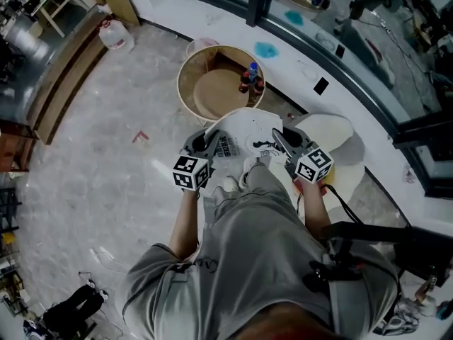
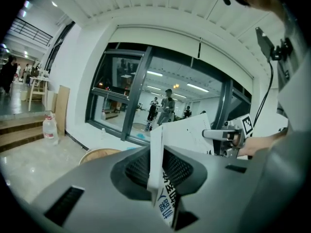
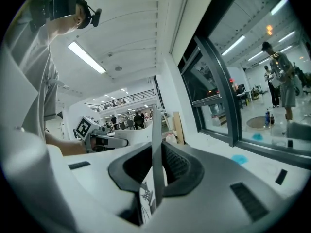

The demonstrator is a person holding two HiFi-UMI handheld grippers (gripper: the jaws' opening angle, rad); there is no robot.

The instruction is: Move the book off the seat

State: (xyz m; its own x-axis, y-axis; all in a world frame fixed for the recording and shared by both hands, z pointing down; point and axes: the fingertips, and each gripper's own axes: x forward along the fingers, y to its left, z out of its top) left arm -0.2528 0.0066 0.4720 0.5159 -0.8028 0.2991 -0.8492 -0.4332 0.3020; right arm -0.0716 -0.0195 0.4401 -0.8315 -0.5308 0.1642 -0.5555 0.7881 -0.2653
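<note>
While the book (image 1: 249, 137) hangs in the air between the two tools, the left gripper (image 1: 207, 143) is clamped on one edge of it and the right gripper (image 1: 282, 139) is clamped on the opposite edge, each pair of jaws pressed nearly together on the thin white cover; the lift therefore looks done, since the book rests on nothing; the pale round seat (image 1: 338, 130) lies just beyond the right gripper, on its outer side and below it, and appears bare where it shows; what seems left is to carry the book clear and set it down somewhere, and no landing place can be told yet; ahead of both grippers stands a round wood-coloured table (image 1: 190, 68) with a raised rim, bottles (image 1: 251, 77) standing at its far side; under everything spreads a pale, glossy marbled floor (image 1: 106, 154); past the table runs a dark-framed window wall (image 1: 333, 52); far off the left gripper's outer side sit a water jug (image 1: 115, 34) and wooden steps (image 1: 62, 80).
</note>
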